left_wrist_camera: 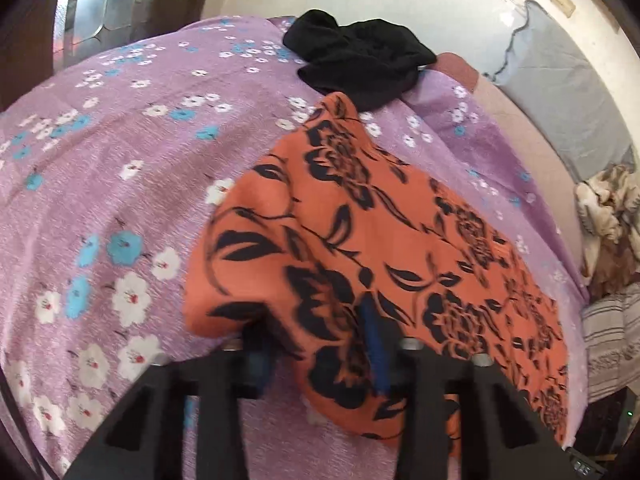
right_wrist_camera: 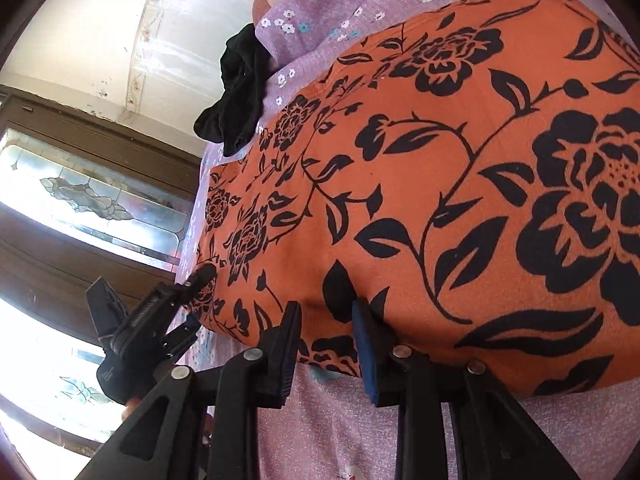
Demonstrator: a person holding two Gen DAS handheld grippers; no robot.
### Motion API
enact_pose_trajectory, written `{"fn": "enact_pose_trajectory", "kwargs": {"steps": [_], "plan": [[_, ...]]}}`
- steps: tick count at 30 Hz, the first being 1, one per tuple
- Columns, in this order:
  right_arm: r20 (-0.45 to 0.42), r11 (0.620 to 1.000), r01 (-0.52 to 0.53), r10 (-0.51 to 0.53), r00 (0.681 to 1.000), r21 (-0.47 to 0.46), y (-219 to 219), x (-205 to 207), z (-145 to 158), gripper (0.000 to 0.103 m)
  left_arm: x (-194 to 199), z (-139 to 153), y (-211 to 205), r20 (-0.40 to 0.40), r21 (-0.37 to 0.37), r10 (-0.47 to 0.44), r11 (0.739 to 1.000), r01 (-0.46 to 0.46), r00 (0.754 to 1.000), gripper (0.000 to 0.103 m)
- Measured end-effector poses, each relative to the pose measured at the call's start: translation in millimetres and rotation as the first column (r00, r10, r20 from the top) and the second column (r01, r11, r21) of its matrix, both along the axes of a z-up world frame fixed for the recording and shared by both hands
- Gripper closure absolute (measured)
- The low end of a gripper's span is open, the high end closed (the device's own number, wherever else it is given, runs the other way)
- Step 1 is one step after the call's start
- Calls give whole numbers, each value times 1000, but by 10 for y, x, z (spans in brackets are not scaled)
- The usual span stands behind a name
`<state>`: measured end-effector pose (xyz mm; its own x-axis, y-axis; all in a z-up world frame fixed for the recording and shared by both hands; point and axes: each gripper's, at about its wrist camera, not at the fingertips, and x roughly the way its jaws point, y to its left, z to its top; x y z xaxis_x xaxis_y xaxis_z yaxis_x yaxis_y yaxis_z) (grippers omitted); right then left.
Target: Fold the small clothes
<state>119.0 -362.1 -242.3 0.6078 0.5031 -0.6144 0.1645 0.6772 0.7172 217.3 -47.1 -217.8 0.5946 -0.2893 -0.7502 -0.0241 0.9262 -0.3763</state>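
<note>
Both pairs of jaws are narrowed onto cloth; my left gripper [left_wrist_camera: 316, 344] has the near corner of the orange floral garment [left_wrist_camera: 360, 232] bunched between its pads, and my right gripper [right_wrist_camera: 326, 340] bites the same garment's [right_wrist_camera: 440, 184] near hem, the edge running between the two blue-faced fingers [right_wrist_camera: 366, 356]; I judge both clenched on the fabric, though blur in the left view leaves the exact contact soft. From the right view my other gripper [right_wrist_camera: 192, 284] shows at nine o'clock, holding the far-left corner of that hem; so the two grips sit well apart along one edge. The garment spreads away from both jaws toward twelve o'clock, lying on the lilac flowered bedsheet [left_wrist_camera: 100, 168]; in the left view its long axis runs from about eleven to five o'clock. The coming fold, I reckon, turns on carrying this held edge toward the far edge at twelve; both hands are equally near, each already on it. Count: one orange garment in hand; one black garment [left_wrist_camera: 360, 60] crumpled beyond it at twelve o'clock, touching its far tip; two grippers.
</note>
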Motion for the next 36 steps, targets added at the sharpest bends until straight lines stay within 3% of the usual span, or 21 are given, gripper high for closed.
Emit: {"fn": "enact_pose_trajectory", "kwargs": {"steps": [3,6,9,12,15,22,29,34,36], "plan": [[3,1000,5,-5,1000,17,-30,-31,-1,72,8,58,31,21,-35,-4,999,5,1000,83],[-7,998,16,-16,1000,56,-66,-44,-13,72,-34,235,-111,113,22,-75,997,73,991,85],[-42,995,31,-27,999,95,-122,-66,-17,72,-129,438,-288,218,78,-169,985,156,961,85],[-88,991,36,-24,996,131,-179,-63,25,73,-190,564,-481,273,155,-256,963,220,927,85],[-66,989,53,-44,997,141,-281,-90,115,71,-218,587,-571,282,196,-299,948,250,912,85],[-86,974,107,-91,992,199,-485,-136,111,70,-172,545,-539,257,177,-284,953,244,924,85],[17,985,156,-158,987,69,-581,-285,437,70,-189,533,-529,250,190,-274,954,231,929,85],[-98,979,203,-205,974,-33,-646,-216,251,71,-197,532,-548,251,207,-281,950,233,926,85],[-89,978,204,-207,974,-39,-639,-204,277,71,-208,527,-571,253,223,-289,946,235,924,85]]}}
